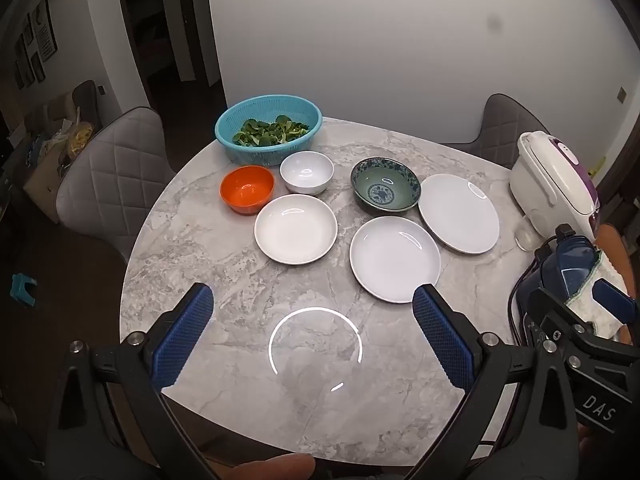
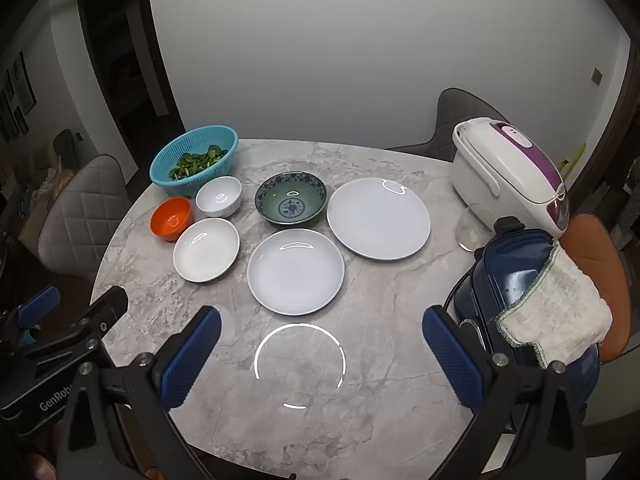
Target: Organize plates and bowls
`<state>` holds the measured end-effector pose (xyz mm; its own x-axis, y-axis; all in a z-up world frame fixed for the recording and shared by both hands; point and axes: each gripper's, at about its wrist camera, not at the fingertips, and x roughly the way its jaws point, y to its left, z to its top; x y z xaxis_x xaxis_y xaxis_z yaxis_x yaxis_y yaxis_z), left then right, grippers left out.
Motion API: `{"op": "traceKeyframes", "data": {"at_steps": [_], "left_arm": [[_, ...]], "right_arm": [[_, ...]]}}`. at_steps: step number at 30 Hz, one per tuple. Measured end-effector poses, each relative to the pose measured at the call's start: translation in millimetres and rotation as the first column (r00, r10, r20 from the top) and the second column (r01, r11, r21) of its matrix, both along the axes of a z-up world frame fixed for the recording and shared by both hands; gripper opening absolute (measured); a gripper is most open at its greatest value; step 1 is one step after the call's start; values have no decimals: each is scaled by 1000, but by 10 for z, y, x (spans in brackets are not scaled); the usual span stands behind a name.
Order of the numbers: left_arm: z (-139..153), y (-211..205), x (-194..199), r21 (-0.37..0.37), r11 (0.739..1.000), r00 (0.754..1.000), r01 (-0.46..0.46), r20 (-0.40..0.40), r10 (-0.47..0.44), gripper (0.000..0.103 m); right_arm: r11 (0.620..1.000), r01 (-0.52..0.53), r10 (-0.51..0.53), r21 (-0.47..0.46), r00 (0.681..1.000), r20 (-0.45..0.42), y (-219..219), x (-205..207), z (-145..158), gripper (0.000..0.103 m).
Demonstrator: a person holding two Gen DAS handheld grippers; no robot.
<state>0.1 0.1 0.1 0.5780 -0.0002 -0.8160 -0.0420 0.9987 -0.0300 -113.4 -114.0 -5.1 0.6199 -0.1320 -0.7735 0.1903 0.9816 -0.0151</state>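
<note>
Marble-patterned grey round table (image 1: pixel 224 248) carries all the dishes, none stacked. Far left: turquoise colander (image 1: pixel 268 132) with green leaves inside. Just near it, orange bowl (image 1: pixel 247 194) and small white bowl (image 1: pixel 307 172) side by side, apart from each other by a narrow gap. Near those, a shallow white dish (image 1: pixel 296 229). Right of centre: blue-patterned bowl (image 1: pixel 386 191), upright, empty. Near it a white plate (image 1: pixel 395 259); to the right of the patterned bowl a larger white plate (image 1: pixel 459 213). The two plates lie close, whether their rims touch cannot be told.

Right edge of table: white and purple rice cooker (image 2: pixel 508 172), a clear glass (image 2: pixel 474 228) just near it, and a dark blue appliance (image 2: pixel 516 276) with a whitish cloth (image 2: pixel 560 312) draped over it. Grey quilted chair (image 1: pixel 108 176) at far left.

Left gripper (image 1: pixel 313 336): jaws spread wide, nothing between them, hanging over bare table at the near edge; its right finger (image 1: pixel 436 328) overlaps the near rim of the white plate in view, contact cannot be told. Right gripper (image 2: pixel 322 354): jaws spread wide, nothing between them, also over bare table, near the same plate.
</note>
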Motion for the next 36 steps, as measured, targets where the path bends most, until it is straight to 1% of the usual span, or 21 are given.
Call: {"op": "traceKeyframes", "data": {"at_steps": [2,13,36], "left_arm": [[0,-9,4,11,1000,1000,-1,-2,1,101],[51,-66,8,12,1000,1000,-1,1,1,101],[6,-48,-21,22,1000,1000,1,3,-1,101]], "right_arm": [[1000,1,-1,-6,1000,-6,1,2,-1,103],[1000,-2,2,-5,1000,-4,15,8,-5,103],[1000,-1,1,0,1000,-1,-1,7,-6,103]]}}
